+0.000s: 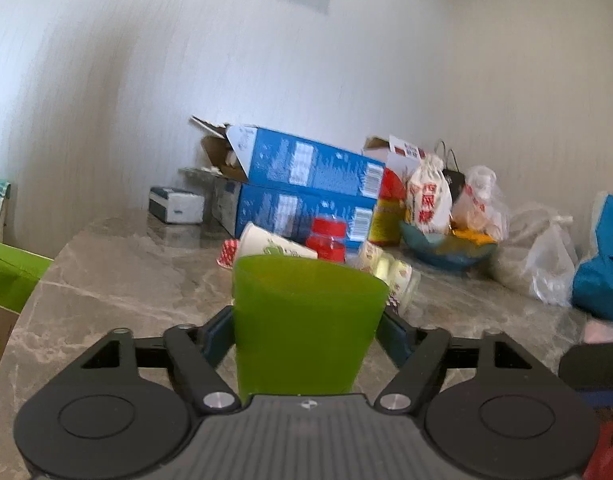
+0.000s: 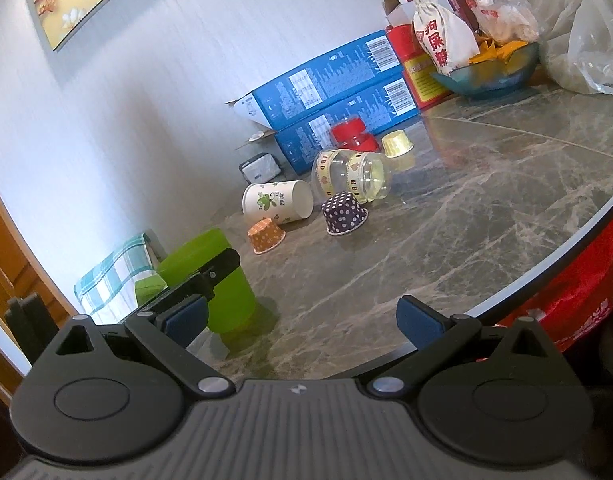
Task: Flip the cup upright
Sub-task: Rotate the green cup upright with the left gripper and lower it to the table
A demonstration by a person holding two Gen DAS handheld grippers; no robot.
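L tongs (image 1: 308, 330) closed on the green cup (image 1: 306, 320), blue pads pressing both its sides; cup sits w/ wide open rim up, narrow end down near the tongs' base. In the R wrist view the same cup (image 2: 214, 280) stands at far left of the R tongs, on the marble tabletop (image 2: 446, 240) or just above it, can't tell which, w/ a black finger of the L tongs across it. R tongs (image 2: 304, 322) spread wide, nothing between the pads. Ahead of R tongs: paper cup (image 2: 276, 202) on its side, orange cupcake liner (image 2: 265, 235), dotted dark liner (image 2: 344, 214), clear jar (image 2: 352, 176) lying down. Blue boxes (image 2: 338, 92) further back by the wall.
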